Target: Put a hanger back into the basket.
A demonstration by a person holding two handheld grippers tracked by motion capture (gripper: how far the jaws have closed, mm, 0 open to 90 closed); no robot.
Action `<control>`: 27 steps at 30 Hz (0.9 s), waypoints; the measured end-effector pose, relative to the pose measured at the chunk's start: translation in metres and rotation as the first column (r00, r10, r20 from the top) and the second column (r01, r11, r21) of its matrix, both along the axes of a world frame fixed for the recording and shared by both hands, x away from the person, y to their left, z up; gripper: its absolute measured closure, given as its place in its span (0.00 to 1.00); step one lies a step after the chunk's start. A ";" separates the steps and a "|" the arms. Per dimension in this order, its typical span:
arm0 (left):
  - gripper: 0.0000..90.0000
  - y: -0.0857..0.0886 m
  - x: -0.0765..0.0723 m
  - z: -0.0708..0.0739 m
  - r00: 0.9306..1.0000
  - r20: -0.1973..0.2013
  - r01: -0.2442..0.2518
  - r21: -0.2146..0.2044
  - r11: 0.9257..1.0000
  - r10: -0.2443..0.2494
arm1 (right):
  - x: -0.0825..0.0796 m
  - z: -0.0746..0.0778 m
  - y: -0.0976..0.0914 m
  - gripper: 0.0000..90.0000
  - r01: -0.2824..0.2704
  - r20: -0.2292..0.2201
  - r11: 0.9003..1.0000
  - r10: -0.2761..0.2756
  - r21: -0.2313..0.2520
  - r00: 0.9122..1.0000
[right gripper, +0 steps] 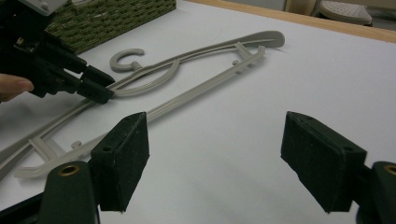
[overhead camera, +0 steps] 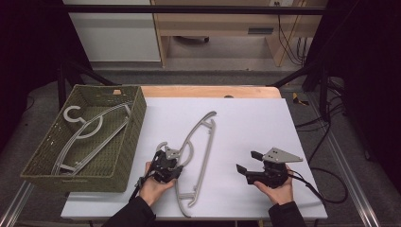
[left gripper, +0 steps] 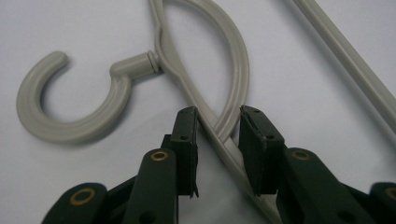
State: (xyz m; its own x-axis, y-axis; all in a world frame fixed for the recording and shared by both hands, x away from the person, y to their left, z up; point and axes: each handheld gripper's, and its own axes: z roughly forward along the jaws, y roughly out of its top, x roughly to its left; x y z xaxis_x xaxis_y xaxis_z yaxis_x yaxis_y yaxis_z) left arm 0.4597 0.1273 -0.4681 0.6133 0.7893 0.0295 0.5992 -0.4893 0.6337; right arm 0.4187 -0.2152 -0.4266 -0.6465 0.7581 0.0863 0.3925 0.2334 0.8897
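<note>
No readable text, labels or signs.

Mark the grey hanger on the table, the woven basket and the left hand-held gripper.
grey hanger (overhead camera: 208, 137), high view, on its long straight bar.
woven basket (overhead camera: 135, 125), high view, on its right wall.
left hand-held gripper (left gripper: 218, 128), left gripper view, midway between its fingertips.

soft even overhead light, dark surroundings, faint shadows, slightly blurry close-ups.
</note>
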 end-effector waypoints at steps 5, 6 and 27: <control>0.75 0.004 0.005 0.000 1.000 -0.009 0.013 -0.024 1.000 -0.014 | 0.000 0.001 -0.001 0.26 0.002 0.005 1.000 -0.002 0.002 1.000; 0.76 0.007 0.009 0.001 1.000 -0.016 0.023 -0.026 0.999 -0.023 | -0.001 0.002 -0.002 0.26 -0.001 0.007 1.000 0.001 0.001 1.000; 0.72 0.019 -0.005 0.000 0.999 -0.029 -0.043 -0.021 0.999 0.043 | -0.001 0.001 -0.002 0.26 0.000 0.006 1.000 0.000 0.000 1.000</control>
State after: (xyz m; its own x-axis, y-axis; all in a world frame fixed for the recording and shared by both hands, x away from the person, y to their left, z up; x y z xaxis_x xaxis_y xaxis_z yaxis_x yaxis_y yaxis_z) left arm 0.4544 0.1465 -0.4679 0.5792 0.8151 -0.0051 0.6375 -0.4491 0.6261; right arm 0.4180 -0.2171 -0.4252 -0.6470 0.7580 0.0830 0.3874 0.2331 0.8919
